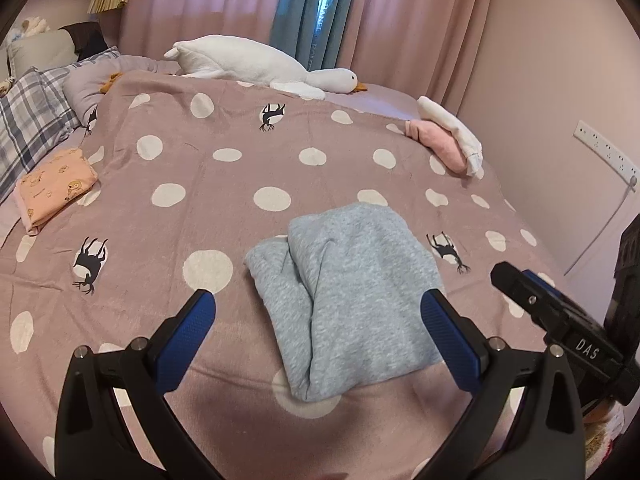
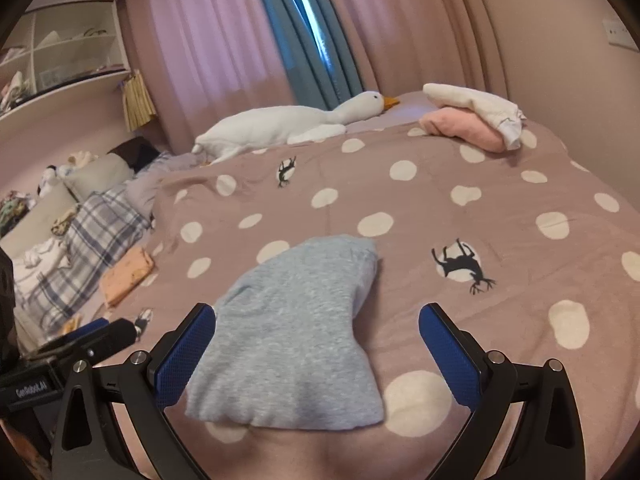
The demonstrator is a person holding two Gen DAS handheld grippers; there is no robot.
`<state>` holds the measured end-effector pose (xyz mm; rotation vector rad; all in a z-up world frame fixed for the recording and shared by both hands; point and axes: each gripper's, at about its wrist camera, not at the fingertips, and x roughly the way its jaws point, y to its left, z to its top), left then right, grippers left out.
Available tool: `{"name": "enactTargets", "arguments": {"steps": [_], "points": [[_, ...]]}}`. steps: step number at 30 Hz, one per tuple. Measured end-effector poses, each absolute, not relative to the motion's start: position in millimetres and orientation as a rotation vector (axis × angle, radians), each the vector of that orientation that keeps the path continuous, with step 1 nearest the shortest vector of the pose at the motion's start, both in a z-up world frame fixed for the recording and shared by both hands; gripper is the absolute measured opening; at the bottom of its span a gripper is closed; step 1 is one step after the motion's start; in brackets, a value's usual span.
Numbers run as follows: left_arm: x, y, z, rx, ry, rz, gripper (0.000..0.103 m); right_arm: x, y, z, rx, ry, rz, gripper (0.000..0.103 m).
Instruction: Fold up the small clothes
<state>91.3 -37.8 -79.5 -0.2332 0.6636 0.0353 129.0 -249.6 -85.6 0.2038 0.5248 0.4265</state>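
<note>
Your left gripper (image 1: 318,316) & right gripper (image 2: 316,328) both gape fully wide, gripping nothing. The folded grey garment (image 1: 356,292) lies on the bed's polka-dot blanket (image 1: 200,168), 12 o'clock of both.

A white plush goose (image 1: 264,65) is lying along the far edge of the bed, its orange beak pointing right, under pink curtains (image 1: 192,4) that are flanking a teal drape (image 1: 308,8). A mauve bedspread (image 1: 224,184) with cream dots and black deer is covering the mattress. A plaid pillow (image 1: 28,128) is resting at the left. A white power strip (image 1: 606,152) is hanging on the right wall. Shelves (image 2: 60,48) are standing at upper left in the right wrist view.
</note>
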Motion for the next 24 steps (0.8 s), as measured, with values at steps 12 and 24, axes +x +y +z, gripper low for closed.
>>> {"name": "enactTargets", "arguments": {"steps": [12, 24], "points": [[88.4, -42.4, -84.9, -0.203, 0.682, 0.087, 0.103, 125.1, -244.7, -88.0, 0.174, 0.529, 0.402, 0.101], [87.5, -40.5, -85.4, -0.191, 0.684, 0.106, 0.103, 125.2, -242.4, -90.5, 0.178, 0.538, 0.401, 0.101]]}}
